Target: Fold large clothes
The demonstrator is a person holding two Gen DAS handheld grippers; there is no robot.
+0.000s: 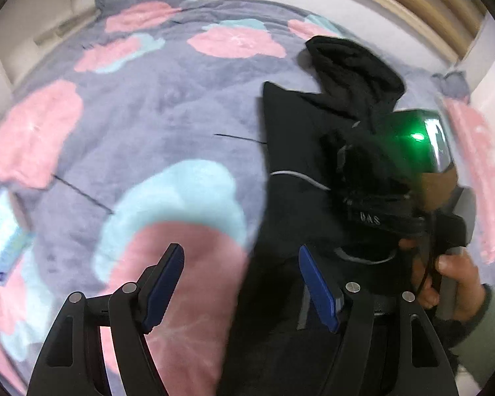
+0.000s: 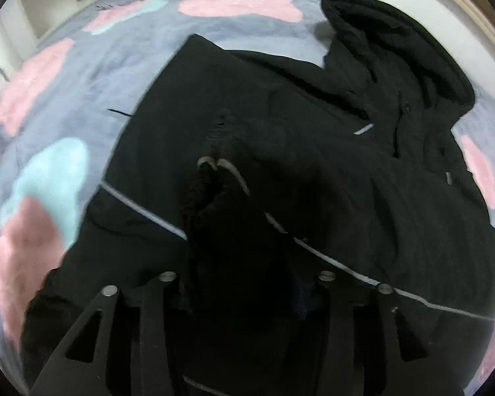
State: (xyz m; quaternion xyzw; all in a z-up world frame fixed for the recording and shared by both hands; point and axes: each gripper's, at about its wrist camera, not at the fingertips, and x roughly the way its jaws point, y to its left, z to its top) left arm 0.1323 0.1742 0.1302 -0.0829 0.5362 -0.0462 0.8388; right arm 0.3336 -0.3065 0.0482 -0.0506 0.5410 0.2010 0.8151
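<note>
A black hooded jacket (image 2: 313, 125) with thin grey piping lies spread on the bed, hood (image 2: 396, 39) toward the far right. It also shows in the left wrist view (image 1: 297, 151). My left gripper (image 1: 241, 283) is open and empty, its blue pads (image 1: 165, 287) above the blanket at the jacket's left edge. My right gripper (image 2: 244, 280) is buried in a bunched fold of black jacket fabric (image 2: 208, 191) that drapes over its fingers; the jaws are hidden. The right gripper unit (image 1: 422, 151) with its green-lit body and the holding hand shows in the left wrist view.
The bed is covered by a fuzzy grey blanket (image 1: 148, 105) with pink and light blue blotches. White walls and a wooden headboard strip (image 1: 396, 6) run behind the bed. A pale packet (image 1: 6, 247) lies at the left edge.
</note>
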